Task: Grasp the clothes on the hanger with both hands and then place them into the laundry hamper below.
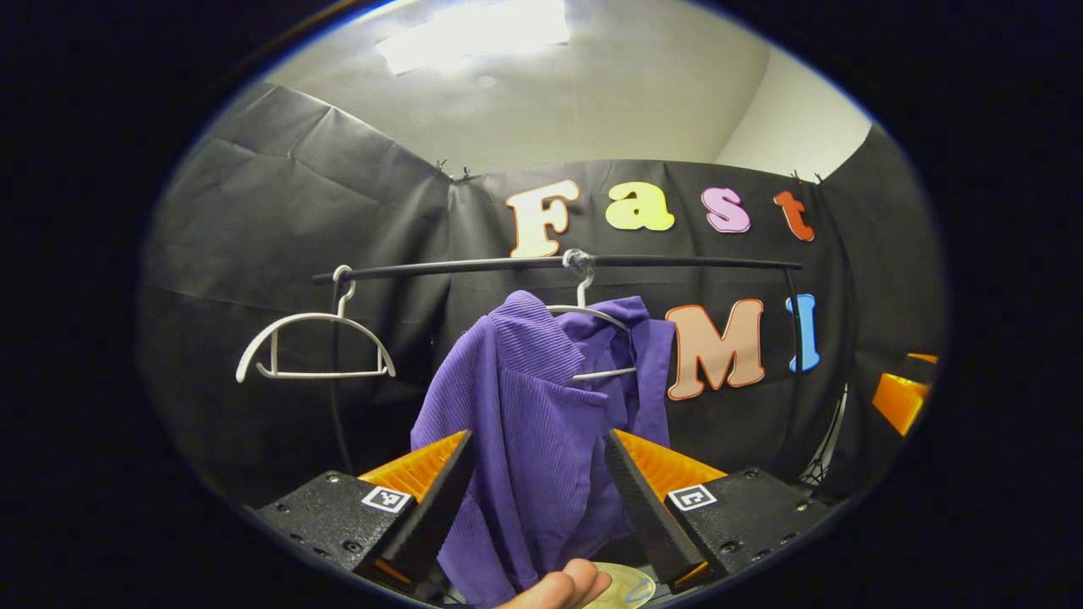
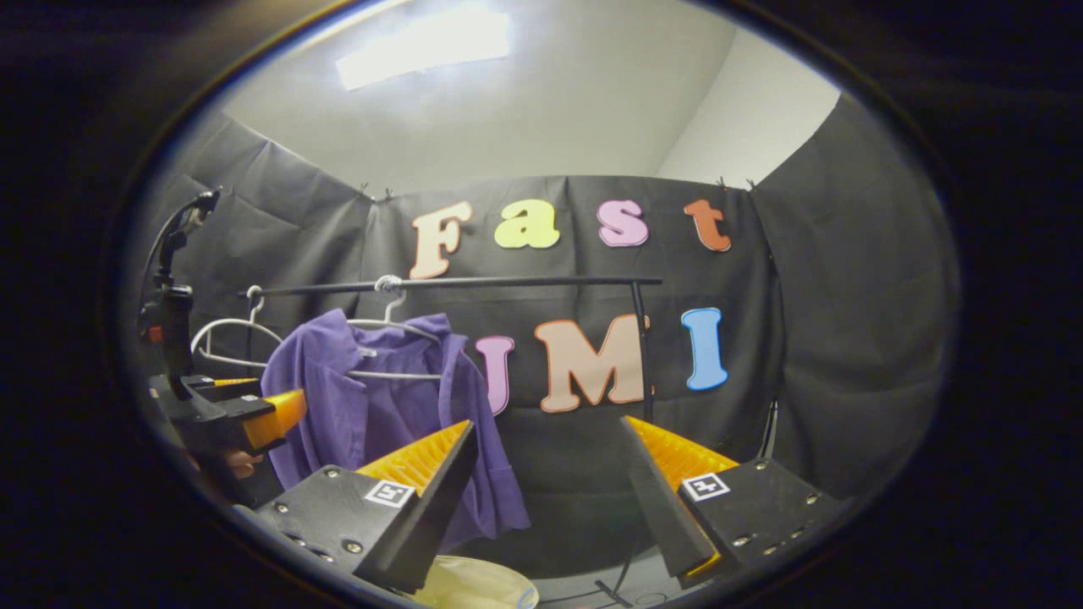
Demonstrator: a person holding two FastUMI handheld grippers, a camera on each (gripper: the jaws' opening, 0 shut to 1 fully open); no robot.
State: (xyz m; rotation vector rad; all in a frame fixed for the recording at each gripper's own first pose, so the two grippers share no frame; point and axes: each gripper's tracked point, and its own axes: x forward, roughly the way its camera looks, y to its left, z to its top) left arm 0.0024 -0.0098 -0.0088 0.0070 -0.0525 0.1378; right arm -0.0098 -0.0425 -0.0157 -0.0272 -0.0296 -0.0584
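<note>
A purple ribbed shirt (image 1: 525, 406) hangs on a white hanger (image 1: 592, 315) from a black rail (image 1: 677, 262). My left gripper (image 1: 537, 436) is open, and the shirt shows through the gap between its fingers, just ahead of them. In the right gripper view the shirt (image 2: 372, 406) hangs to the left of my right gripper (image 2: 548, 423), which is open with nothing between its fingers. The left gripper (image 2: 245, 419) sits at the shirt's left edge there. A pale hamper rim (image 1: 624, 584) (image 2: 474, 585) lies below.
An empty white hanger (image 1: 313, 342) (image 2: 222, 334) hangs at the rail's left end. The rail's upright post (image 2: 643, 355) stands right of the shirt. A person's fingertip (image 1: 563, 588) shows at the bottom. Part of the right gripper (image 1: 901, 397) shows at the far right.
</note>
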